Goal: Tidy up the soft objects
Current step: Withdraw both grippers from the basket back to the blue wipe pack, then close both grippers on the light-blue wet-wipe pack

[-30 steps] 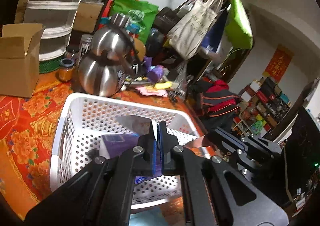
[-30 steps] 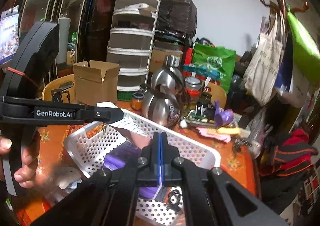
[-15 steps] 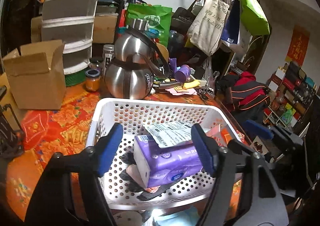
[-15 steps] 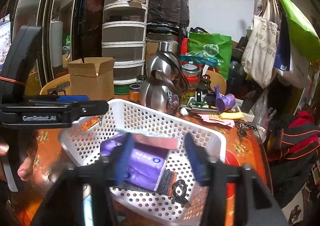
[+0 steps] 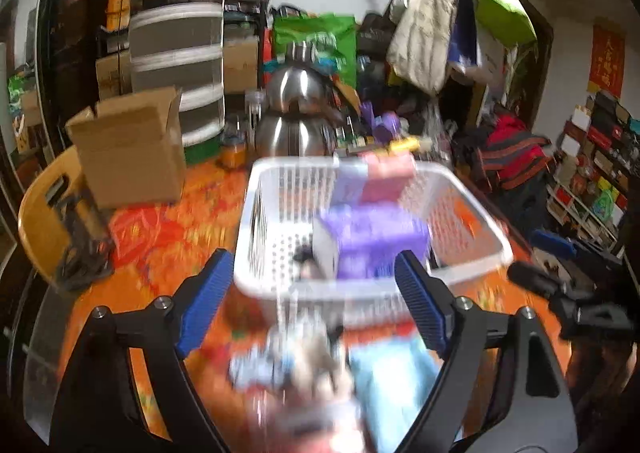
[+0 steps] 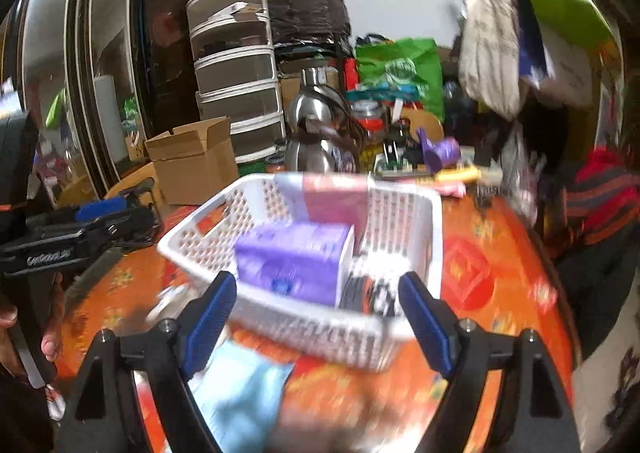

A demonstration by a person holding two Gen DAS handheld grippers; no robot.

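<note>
Both my wrist views are lit evenly by indoor light, fairly bright on the far white wall and dimmer toward the dark corners. Motion blur smears the white basket (image 5: 256, 213) and the purple pack (image 6: 292, 261) inside it, and the near table (image 6: 492, 273) melts into orange streaks. Glare spots sit on the steel kettles (image 5: 296, 125). The fisheye bends everything at the edges, with black vignetting around the rim. The far clutter reads sharper than the near.

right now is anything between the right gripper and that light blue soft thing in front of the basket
Nothing visible: the right gripper is open, and the light blue cloth lies just below it on the table, nearer than the white basket.
</note>
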